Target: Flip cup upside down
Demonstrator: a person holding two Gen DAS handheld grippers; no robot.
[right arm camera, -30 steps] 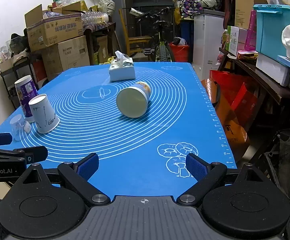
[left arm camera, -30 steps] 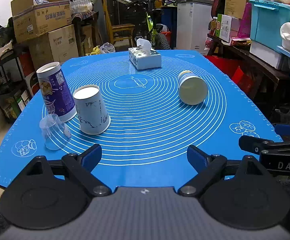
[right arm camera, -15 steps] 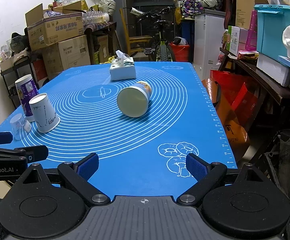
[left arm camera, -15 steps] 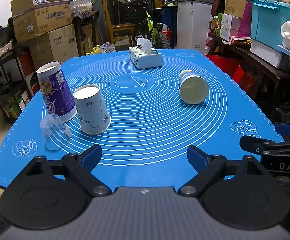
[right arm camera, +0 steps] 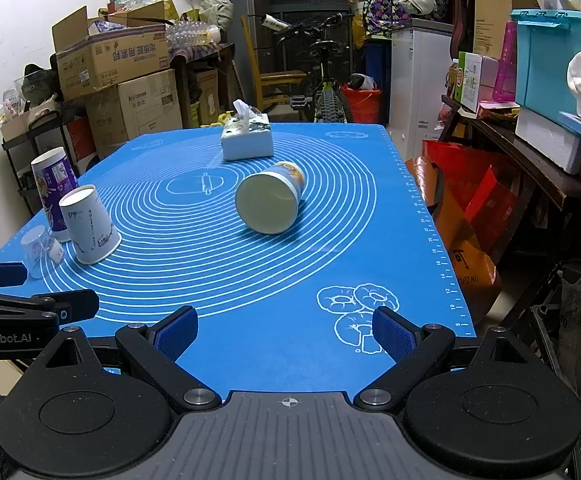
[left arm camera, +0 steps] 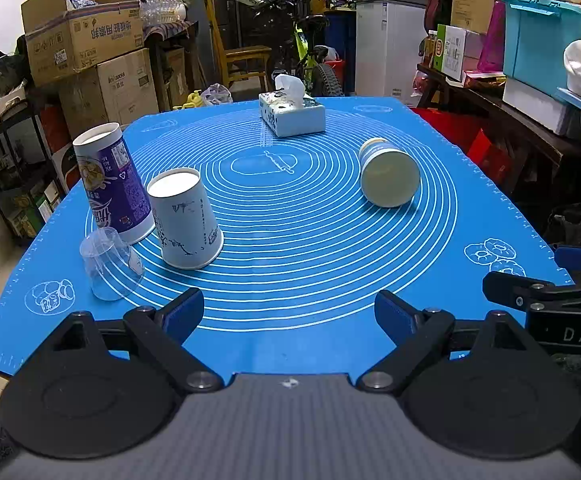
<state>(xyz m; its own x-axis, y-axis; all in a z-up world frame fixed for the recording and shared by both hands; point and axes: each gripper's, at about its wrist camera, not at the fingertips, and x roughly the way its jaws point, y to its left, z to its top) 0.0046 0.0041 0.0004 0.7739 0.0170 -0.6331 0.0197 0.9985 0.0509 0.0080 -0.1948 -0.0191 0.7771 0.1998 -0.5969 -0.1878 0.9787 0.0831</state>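
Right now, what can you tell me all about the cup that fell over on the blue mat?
The tipped-over cup looks like paper, with a blue and yellow printed wall. It lies on its side on the blue mat, right of the mat's middle, with one pale round end facing the cameras. Whether that end is open or shut is unclear. The tissue box sits beyond it, apart. Nothing but the mat touches it.

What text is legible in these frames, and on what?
"DAS": right claw body, cut off at the frame edge.
"enRobot.AI": left claw body, start cut off.
"inaxss": lower cardboard box.
"OPING": orange bag, start hidden.
Upper cardboard box: print upside down, unreadable.
Purple cup, white cup: print too small.
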